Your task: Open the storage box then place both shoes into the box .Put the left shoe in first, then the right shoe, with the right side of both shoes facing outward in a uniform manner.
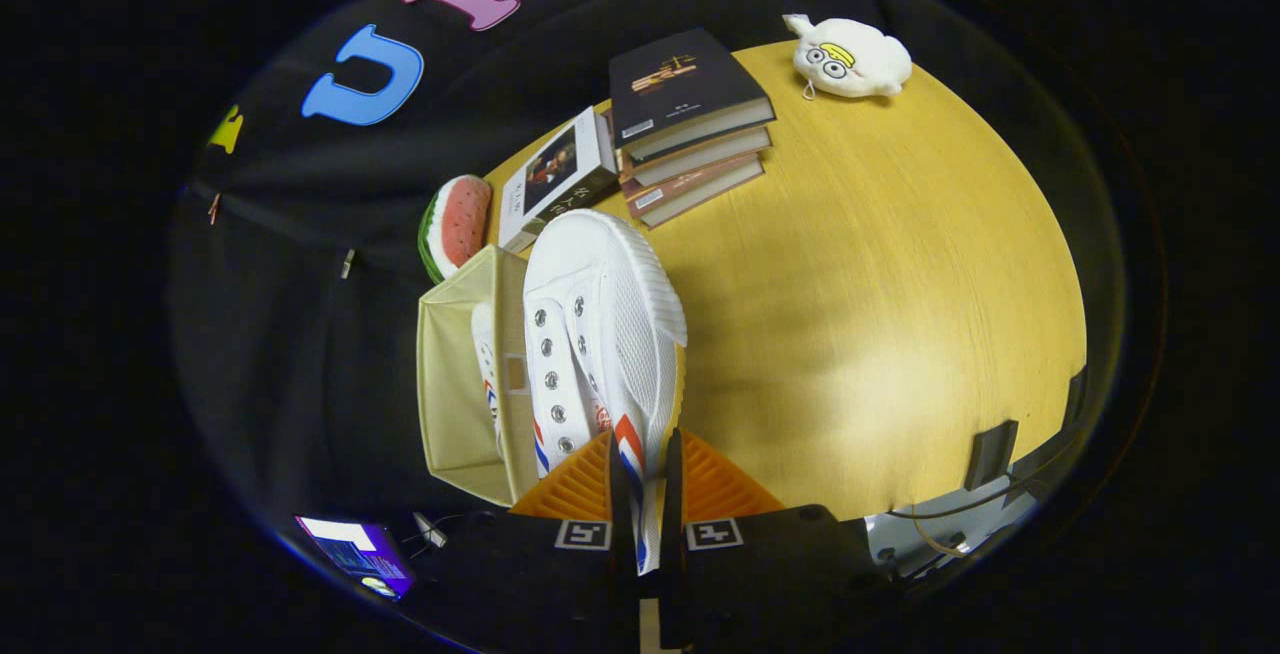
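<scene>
Tool (pixel 640 494) clenched on heel wall of white shoe (pixel 600 334), both fingers pressing. Shoe held just ahead, above open storage box (pixel 450 384) holding another shoe (pixel 487 364). Advised: lower alongside, striped side outward, release only once seated.

A round wooden table (pixel 880 274), yellowish with fine grain, stood against the booth's black cloth wall (pixel 300 334). A soft glare of light lay across its top. A stack of books (pixel 690 124) sat at its far side, a white plush toy (pixel 850 56) near them, a watermelon-slice cushion (pixel 455 224) at the edge. A lit screen (pixel 355 554) glowed low down.
</scene>
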Demonstrator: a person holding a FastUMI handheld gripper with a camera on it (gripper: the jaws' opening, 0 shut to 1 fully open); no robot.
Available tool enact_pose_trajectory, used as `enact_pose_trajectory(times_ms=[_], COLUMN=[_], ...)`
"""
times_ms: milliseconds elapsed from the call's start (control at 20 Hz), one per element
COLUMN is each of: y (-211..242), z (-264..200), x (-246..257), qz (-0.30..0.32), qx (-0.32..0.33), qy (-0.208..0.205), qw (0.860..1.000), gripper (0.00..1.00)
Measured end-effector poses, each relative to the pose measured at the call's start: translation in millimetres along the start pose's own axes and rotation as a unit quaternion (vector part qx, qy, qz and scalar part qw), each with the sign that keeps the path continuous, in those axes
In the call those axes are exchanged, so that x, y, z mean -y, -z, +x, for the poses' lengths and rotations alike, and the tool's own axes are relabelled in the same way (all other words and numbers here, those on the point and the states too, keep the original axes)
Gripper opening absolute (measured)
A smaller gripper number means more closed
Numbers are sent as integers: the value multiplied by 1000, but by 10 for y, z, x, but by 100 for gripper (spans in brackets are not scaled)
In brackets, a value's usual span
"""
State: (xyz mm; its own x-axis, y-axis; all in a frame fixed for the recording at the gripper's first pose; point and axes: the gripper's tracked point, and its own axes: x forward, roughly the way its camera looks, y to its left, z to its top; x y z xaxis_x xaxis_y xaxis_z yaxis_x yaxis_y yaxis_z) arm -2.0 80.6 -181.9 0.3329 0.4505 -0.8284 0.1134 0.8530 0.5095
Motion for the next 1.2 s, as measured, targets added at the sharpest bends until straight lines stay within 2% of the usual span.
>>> enact_pose_trajectory(times_ms=[200, 450, 850, 900, 1000, 1100, 1200], y=[-41, 4, 141, 142, -5, -152, -265], z=[-8, 293, 752, 771, 674, 573, 440], x=[-619, -1181, -1499, -1624, -1827, -1820, -1739], qz=[-29, -40, -20, -8, 3, -4, -14], qx=[19, 18, 2, 3, 25, 60, 92], qy=[-15, -24, -14, -37, -73, -69, -56], qw=[999, 999, 1000, 999, 997, 996, 994], gripper=[13, 13, 15, 24, 62, 100, 99])
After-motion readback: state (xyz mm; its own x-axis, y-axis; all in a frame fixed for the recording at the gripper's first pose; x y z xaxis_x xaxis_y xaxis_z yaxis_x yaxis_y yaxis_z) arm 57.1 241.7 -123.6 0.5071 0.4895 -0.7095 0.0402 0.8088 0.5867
